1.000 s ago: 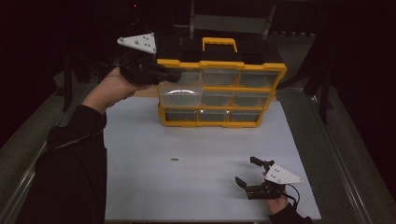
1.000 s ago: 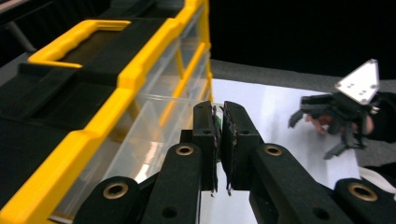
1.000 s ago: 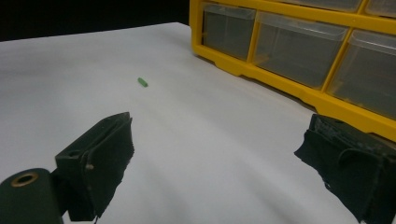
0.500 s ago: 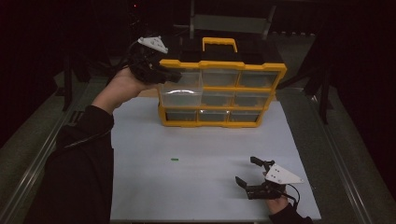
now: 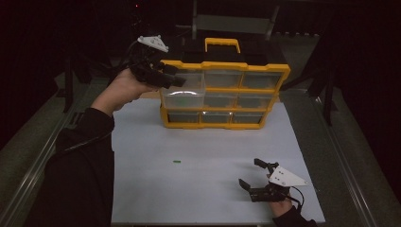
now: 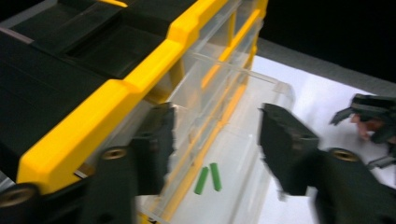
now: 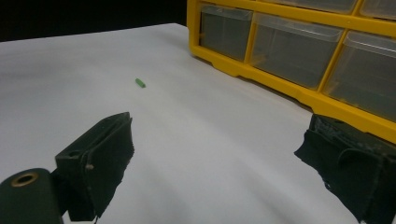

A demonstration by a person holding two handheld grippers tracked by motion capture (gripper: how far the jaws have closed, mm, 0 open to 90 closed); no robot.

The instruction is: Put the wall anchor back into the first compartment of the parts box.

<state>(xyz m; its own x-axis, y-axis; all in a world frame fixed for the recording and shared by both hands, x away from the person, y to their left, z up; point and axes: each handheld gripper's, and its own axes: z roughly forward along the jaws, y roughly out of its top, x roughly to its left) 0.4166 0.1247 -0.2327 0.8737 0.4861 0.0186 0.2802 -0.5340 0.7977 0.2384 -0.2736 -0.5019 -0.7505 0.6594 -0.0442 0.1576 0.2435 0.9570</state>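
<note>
Clear drawer (image 5: 182,97) is sticking out of the yellow organizer (image 5: 222,92), middle row, its left column, at about 12 o'clock on the white mat (image 5: 203,161). In the left gripper view the drawer (image 6: 243,154) is holding 2 green pieces (image 6: 208,177) lying side by side on its floor. Left gripper (image 5: 163,75) is hovering at the organizer's upper left corner, just above the drawer, jaws spread and gripping nothing; in its own view the left gripper (image 6: 215,135) is straddling the drawer's open top. 1 more green piece (image 5: 176,161) is lying loose on the mat, around 9 o'clock of mat centre, well apart from the organizer. Right gripper (image 5: 253,176) is sitting low at 5 o'clock on the mat, jaws wide apart, empty, pointing toward the loose piece (image 7: 140,83).
</note>
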